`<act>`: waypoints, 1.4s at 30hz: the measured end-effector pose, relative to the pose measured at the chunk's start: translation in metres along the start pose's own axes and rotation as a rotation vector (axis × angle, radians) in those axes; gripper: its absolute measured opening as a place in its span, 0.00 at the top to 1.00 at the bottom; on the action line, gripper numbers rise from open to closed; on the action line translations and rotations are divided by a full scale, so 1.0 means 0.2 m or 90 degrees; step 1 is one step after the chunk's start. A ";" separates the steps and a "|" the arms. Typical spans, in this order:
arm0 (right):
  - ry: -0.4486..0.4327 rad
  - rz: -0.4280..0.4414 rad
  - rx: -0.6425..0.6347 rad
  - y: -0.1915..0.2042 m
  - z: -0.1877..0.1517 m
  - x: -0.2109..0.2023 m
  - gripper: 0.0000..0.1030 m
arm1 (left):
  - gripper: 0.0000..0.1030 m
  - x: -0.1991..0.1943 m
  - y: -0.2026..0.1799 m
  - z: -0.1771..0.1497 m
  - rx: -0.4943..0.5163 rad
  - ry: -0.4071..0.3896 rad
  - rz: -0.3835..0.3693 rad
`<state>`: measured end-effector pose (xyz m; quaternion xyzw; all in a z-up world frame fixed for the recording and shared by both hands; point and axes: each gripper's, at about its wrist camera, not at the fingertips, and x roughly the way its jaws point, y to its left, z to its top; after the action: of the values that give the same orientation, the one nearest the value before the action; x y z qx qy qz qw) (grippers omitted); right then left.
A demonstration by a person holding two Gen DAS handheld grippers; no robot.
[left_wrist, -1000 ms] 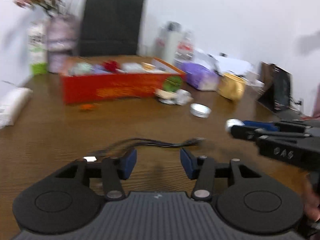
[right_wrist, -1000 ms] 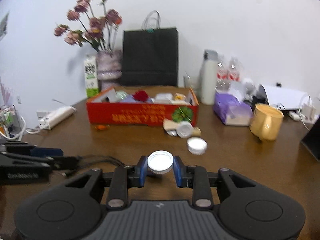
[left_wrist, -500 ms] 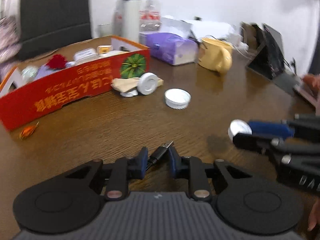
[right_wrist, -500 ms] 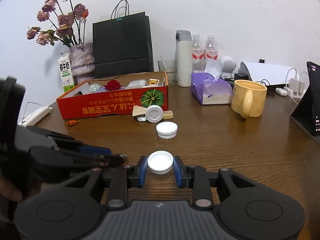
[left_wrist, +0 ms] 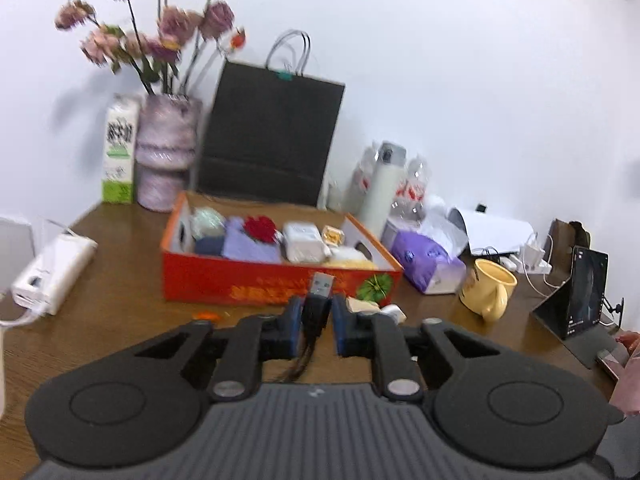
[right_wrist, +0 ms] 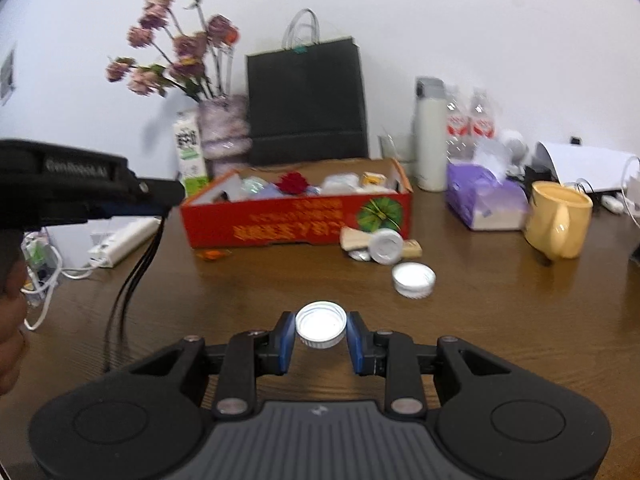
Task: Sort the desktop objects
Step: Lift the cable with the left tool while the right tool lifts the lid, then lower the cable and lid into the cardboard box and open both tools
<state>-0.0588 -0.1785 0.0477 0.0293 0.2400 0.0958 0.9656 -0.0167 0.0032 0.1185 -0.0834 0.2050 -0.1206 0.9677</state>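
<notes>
I see left gripper (left_wrist: 314,316) clamped on USB cable (left_wrist: 320,292), lifted clear of table (left_wrist: 120,288). Right gripper (right_wrist: 321,332) pinching white bottle cap (right_wrist: 320,326); red box (right_wrist: 296,220) beyond.

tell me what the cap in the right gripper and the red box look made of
White cap: likely plastic, matte, with a ribbed moulded rim. Red box: looks like printed cardboard, slightly glossy outside, plain pale board on its inner walls and folded edges.
</notes>
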 end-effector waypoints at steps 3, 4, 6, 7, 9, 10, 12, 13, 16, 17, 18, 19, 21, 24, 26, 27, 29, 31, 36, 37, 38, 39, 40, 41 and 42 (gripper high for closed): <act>-0.021 0.000 -0.011 0.05 0.03 -0.07 0.74 | 0.93 -0.07 0.04 0.01 -0.016 -0.012 0.002; -0.028 0.000 -0.013 0.06 0.04 -0.09 0.74 | 0.93 -0.08 0.04 0.01 -0.010 -0.012 0.003; -0.037 -0.004 -0.019 0.08 0.05 -0.12 0.74 | 0.93 -0.10 0.06 0.00 -0.016 -0.012 0.007; -0.039 -0.007 -0.021 0.09 0.06 -0.13 0.74 | 0.93 -0.11 0.07 -0.01 -0.017 -0.011 0.006; -0.041 -0.009 -0.021 0.11 0.06 -0.15 0.74 | 0.93 -0.14 0.09 -0.03 -0.025 -0.011 0.007; -0.042 -0.008 -0.021 0.11 0.06 -0.16 0.74 | 0.93 -0.17 0.11 -0.03 -0.028 -0.015 0.004; -0.045 -0.006 -0.025 0.13 0.07 -0.17 0.74 | 0.93 -0.20 0.12 -0.02 -0.028 -0.026 0.007; -0.050 -0.006 -0.030 0.13 0.08 -0.18 0.74 | 0.93 -0.21 0.13 -0.01 -0.029 -0.036 0.010; -0.064 0.005 -0.029 0.14 0.15 -0.18 0.74 | 0.93 -0.20 0.13 0.06 -0.028 -0.050 0.016; -0.070 0.013 -0.027 0.14 0.18 -0.17 0.74 | 0.93 -0.18 0.13 0.09 -0.022 -0.050 0.016; -0.077 0.020 -0.025 0.13 0.22 -0.16 0.74 | 0.93 -0.16 0.12 0.14 -0.013 -0.053 0.016; -0.083 0.025 -0.028 0.13 0.27 -0.15 0.74 | 0.93 -0.15 0.12 0.21 -0.009 -0.065 0.016; -0.106 0.016 -0.037 0.11 0.41 -0.11 0.74 | 0.93 -0.12 0.10 0.39 0.005 -0.085 0.000; -0.136 0.006 -0.051 0.08 0.65 -0.01 0.74 | 0.93 -0.01 0.08 0.70 0.020 -0.086 -0.019; -0.140 0.008 -0.050 0.04 0.81 0.09 0.74 | 0.93 0.11 0.07 0.89 0.030 -0.055 -0.048; -0.138 0.006 -0.043 0.01 0.88 0.15 0.74 | 0.93 0.18 0.08 0.97 0.019 -0.041 -0.058; -0.123 0.007 -0.027 -0.04 1.00 0.31 0.74 | 0.93 0.33 0.09 1.09 0.024 -0.022 -0.061; -0.103 0.006 -0.017 -0.09 1.07 0.47 0.74 | 0.93 0.51 0.10 1.15 0.026 0.006 -0.046; 0.009 0.014 -0.034 -0.11 1.10 0.96 0.74 | 0.93 1.13 0.19 1.06 0.012 0.153 0.007; 0.037 0.015 -0.035 -0.11 1.08 1.06 0.74 | 0.93 1.26 0.21 1.01 0.014 0.182 0.023; 0.072 0.020 -0.036 -0.11 1.06 1.17 0.74 | 0.93 1.38 0.25 0.96 0.008 0.207 0.031; 0.107 0.026 -0.030 -0.11 1.03 1.29 0.74 | 0.93 1.49 0.28 0.91 -0.002 0.232 0.043; 0.138 0.029 -0.023 -0.11 1.01 1.38 0.74 | 0.93 1.59 0.30 0.86 -0.003 0.251 0.051; 0.171 0.030 -0.015 -0.12 0.98 1.47 0.74 | 0.93 1.69 0.32 0.81 -0.004 0.280 0.063; 0.202 0.029 -0.003 -0.13 0.95 1.56 0.74 | 0.91 1.76 0.35 0.77 -0.009 0.306 0.068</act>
<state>0.3044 -0.1442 0.0706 0.0168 0.3883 0.1221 0.9133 0.3739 -0.0075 0.1101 -0.0480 0.4346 -0.0843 0.8954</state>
